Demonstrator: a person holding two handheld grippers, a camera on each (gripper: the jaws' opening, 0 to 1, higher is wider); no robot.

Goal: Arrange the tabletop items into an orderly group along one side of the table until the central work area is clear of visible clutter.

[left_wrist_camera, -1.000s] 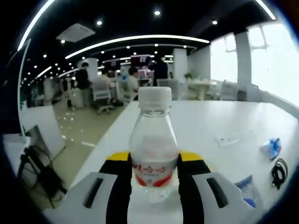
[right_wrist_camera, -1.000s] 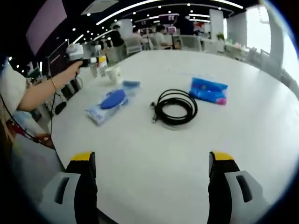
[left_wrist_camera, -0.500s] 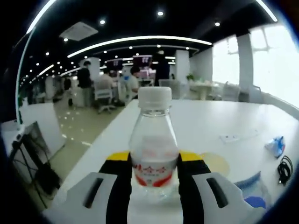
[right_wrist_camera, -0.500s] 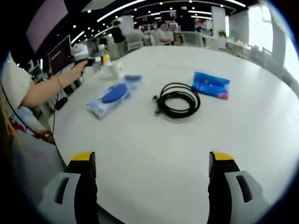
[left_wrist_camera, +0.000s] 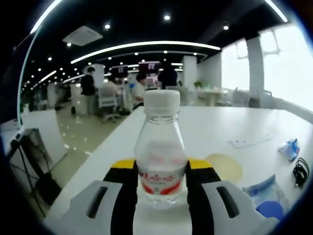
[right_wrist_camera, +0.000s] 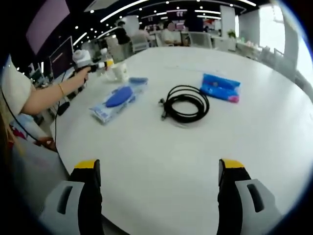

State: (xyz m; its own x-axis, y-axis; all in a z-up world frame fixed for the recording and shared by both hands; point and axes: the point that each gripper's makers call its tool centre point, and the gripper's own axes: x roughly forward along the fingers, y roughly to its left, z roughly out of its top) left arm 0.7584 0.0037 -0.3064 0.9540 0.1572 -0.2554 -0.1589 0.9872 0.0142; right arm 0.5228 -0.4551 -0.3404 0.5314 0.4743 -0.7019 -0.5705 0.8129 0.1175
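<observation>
Two fingers of the left gripper (left_wrist_camera: 161, 196) pinch an upright water bottle (left_wrist_camera: 161, 156) at the tabletop (right_wrist_camera: 195, 161) edge; the right gripper (right_wrist_camera: 159, 196) fingers stand spread before a coiled cable (right_wrist_camera: 186, 104).

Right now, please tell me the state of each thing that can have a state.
water bottle: upright, cap on, held between the left jaws
cable: coiled, lying flat
paper cup: upright
blue packet: lying flat
clear bag: lying flat
right gripper: open, empty
</observation>
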